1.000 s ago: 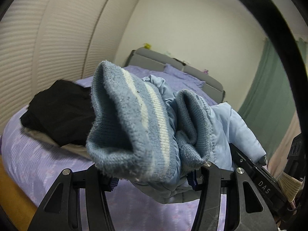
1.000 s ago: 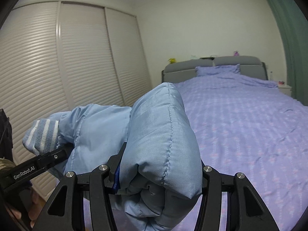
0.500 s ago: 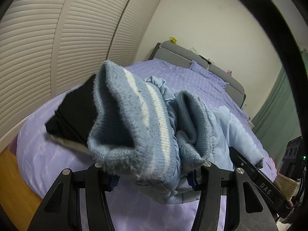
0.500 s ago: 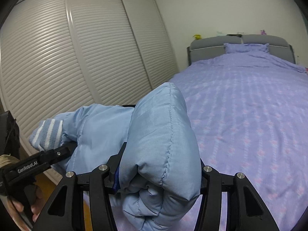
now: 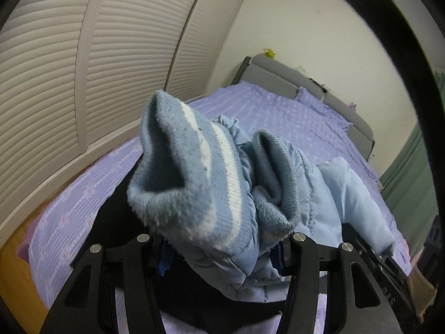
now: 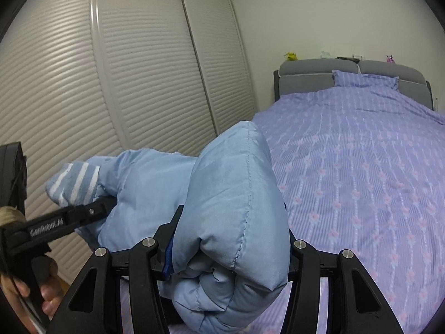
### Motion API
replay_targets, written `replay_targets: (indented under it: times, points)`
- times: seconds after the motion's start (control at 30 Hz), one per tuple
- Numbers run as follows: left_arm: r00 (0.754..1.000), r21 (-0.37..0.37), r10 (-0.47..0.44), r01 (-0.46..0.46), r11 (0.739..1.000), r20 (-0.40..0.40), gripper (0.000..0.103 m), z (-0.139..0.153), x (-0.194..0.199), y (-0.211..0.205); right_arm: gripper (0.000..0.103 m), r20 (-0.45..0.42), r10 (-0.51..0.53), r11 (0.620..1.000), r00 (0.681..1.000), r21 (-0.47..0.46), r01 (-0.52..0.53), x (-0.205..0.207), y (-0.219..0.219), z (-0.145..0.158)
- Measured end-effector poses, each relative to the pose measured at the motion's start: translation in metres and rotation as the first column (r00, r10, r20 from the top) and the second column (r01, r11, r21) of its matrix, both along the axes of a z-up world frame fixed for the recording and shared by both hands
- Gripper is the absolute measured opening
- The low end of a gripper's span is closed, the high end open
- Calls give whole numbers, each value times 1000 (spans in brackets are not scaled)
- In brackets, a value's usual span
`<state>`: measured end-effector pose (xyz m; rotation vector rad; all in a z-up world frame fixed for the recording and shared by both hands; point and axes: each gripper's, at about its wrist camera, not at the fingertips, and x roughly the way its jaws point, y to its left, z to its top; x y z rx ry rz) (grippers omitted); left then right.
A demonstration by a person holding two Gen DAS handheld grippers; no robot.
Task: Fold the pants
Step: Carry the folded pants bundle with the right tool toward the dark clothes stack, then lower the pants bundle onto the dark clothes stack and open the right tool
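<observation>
The light-blue padded pants with knitted, white-striped cuffs (image 5: 236,194) hang in the air between the two tools, above the near left corner of the bed with the lilac patterned cover (image 6: 361,167). They do not rest on it anywhere that can be seen. The left gripper (image 5: 222,253) has its jaws pinching the bundled cuff end, both ribbed cuffs standing up out of the grip. The right gripper (image 6: 225,253) has its jaws pinching the other end, a thick roll of quilted fabric that looks like several layers doubled together. In the right wrist view the left tool shows from the side, with a hand (image 6: 41,303) around its handle.

A dark garment (image 5: 119,222) lies on the bed just under the left gripper, near the bed's left edge beside the louvred wardrobe doors (image 6: 111,97).

The step in hand appears to be carrying the folded bundle to a resting place, possibly onto or beside that dark garment. To do it well, both grips should hold firm and level with each other, so that the span between them neither sags nor pulls taut and drags layers out of the fold. The bundle should come down flat, with the middle touching first, and both jaws should let go only once the bed carries the weight. Padded fabric springs back, so a brief press after landing would help.
</observation>
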<state>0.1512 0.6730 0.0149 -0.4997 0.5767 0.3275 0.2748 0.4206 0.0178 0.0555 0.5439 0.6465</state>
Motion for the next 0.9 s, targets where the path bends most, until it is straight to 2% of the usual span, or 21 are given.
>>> replay_targets:
  times: [0.1,0.2,0.33,0.4,0.47,0.57,0.63,0.67,0.73,0.8,0.87,0.9]
  points:
    - [1000,-27,13,-14,1000,-13,54,-11,14,12,52,-13,-23,1000,1000,-14,23,9,15,-7]
    - [998,-87,48,-51,995,-37,54,-30,20,26,52,-52,-29,999,998,-29,28,14,24,-20]
    - [996,-76,56,-62,995,-76,56,-50,23,32,53,-114,2,999,993,-37,-7,27,32,-37]
    - [994,-71,65,-72,995,-91,62,-54,22,35,57,-134,19,999,991,-28,-23,29,29,-45]
    - [989,-61,90,-97,993,-116,74,-54,24,39,64,-140,37,999,989,-23,-40,29,25,-48]
    - [980,-23,144,-149,989,-135,83,-50,16,42,72,-93,43,998,995,-35,-46,27,21,-47]
    - [976,-13,167,-170,985,-142,87,-47,12,48,73,-32,47,997,998,-60,-49,24,23,-39]
    - [971,5,186,-188,982,-147,87,-45,10,49,77,5,38,996,999,-76,-38,19,24,-35]
    - [962,39,227,-224,974,-152,88,-41,7,52,79,44,28,995,999,-95,-24,14,24,-27]
    - [942,110,290,-274,955,-169,89,-32,6,45,79,57,16,994,998,-104,-10,13,22,-21]
    - [909,188,359,-322,928,-213,97,-26,8,41,79,56,-11,993,998,-118,18,19,25,-15]
    - [897,208,377,-333,920,-231,97,-23,9,39,79,47,-23,990,999,-136,29,21,26,-15]
